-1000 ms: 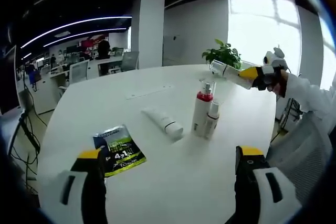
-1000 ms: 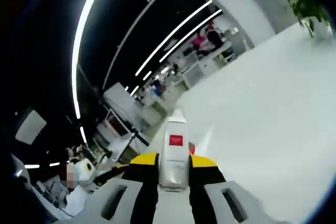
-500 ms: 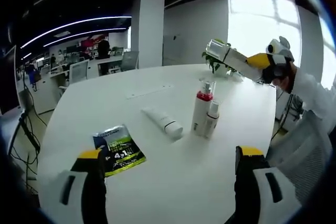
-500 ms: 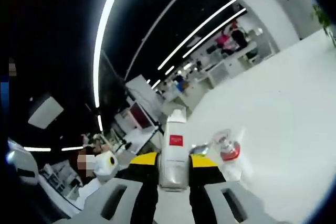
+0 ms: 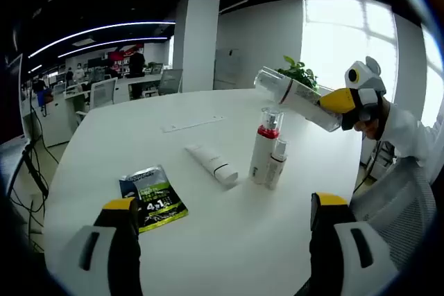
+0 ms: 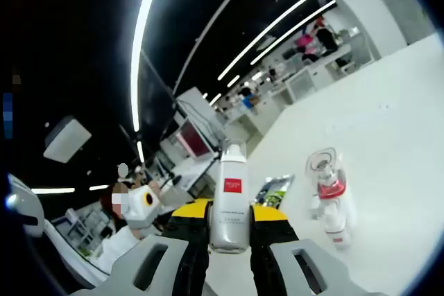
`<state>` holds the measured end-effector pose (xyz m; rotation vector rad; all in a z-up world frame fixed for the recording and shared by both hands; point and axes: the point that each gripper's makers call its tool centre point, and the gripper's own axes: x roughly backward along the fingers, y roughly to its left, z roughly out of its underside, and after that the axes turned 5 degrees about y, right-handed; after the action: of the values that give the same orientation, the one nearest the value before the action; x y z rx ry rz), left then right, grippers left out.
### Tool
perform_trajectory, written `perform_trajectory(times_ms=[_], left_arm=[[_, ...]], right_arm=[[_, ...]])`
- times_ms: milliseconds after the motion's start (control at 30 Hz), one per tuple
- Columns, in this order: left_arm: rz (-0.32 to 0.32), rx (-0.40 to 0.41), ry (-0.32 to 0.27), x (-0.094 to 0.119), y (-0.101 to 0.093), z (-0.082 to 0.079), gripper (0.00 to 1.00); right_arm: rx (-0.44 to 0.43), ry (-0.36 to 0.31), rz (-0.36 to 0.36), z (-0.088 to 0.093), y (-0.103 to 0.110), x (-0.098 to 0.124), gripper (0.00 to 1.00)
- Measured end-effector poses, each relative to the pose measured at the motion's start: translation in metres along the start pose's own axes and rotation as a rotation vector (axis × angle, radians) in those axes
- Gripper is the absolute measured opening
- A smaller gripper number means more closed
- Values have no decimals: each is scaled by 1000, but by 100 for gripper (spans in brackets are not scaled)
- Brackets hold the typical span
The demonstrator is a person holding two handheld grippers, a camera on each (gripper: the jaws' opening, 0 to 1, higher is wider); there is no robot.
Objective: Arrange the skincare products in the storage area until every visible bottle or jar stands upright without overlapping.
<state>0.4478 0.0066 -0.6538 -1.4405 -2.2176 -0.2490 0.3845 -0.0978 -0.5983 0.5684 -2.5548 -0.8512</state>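
My right gripper (image 6: 229,221) is shut on a white bottle (image 6: 231,202) with a red label, held in the air. In the left gripper view that same white bottle (image 5: 295,98) hangs tilted above the table, held by the right gripper (image 5: 338,102). Below it a red-collared pump bottle (image 5: 262,145) and a smaller white bottle (image 5: 275,164) stand upright side by side. A white tube (image 5: 213,163) lies flat beside them. My left gripper (image 5: 225,230) is open, low over the near table, nothing between its jaws. The pump bottle (image 6: 326,186) and the small bottle (image 6: 337,222) also show in the right gripper view.
A blue and green sachet (image 5: 151,198) lies flat on the round white table (image 5: 125,136) near my left jaw; the sachet (image 6: 273,190) shows in the right gripper view too. A potted plant (image 5: 298,73) stands at the far edge. Desks and chairs lie beyond.
The right gripper has swung the white bottle leftward and lower, bringing it above the standing bottles. The left gripper has stayed open and barely moved.
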Motion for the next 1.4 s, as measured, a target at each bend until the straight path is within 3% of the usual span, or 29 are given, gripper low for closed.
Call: perform_trajectory(times_ms=[333, 500, 600, 700, 900, 1100, 1167, 1300, 1400], left_arm=[[37, 66, -42, 2, -2, -7, 98], [124, 172, -113, 6, -15, -21, 95], [170, 194, -154, 7, -23, -29, 93], [256, 285, -207, 10, -34, -41, 91], [386, 409, -199, 9, -53, -43, 79], [430, 532, -199, 4, -56, -41, 67], [412, 583, -187, 0, -51, -37, 61], [404, 592, -183, -1, -51, -32, 46], [459, 676, -202, 2, -57, -38, 41]], right_arm=[[-8, 44, 27, 24, -7, -5, 13], [11, 60, 41, 29, -5, -8, 13], [32, 79, 45, 35, -2, -11, 13], [64, 104, 46, 42, 2, -15, 13], [92, 122, 8, 50, 15, -22, 13], [122, 139, -7, 55, 21, -25, 13], [134, 139, -12, 56, 23, -26, 13], [155, 143, -26, 58, 28, -28, 13], [201, 160, -21, 62, 30, -30, 13]])
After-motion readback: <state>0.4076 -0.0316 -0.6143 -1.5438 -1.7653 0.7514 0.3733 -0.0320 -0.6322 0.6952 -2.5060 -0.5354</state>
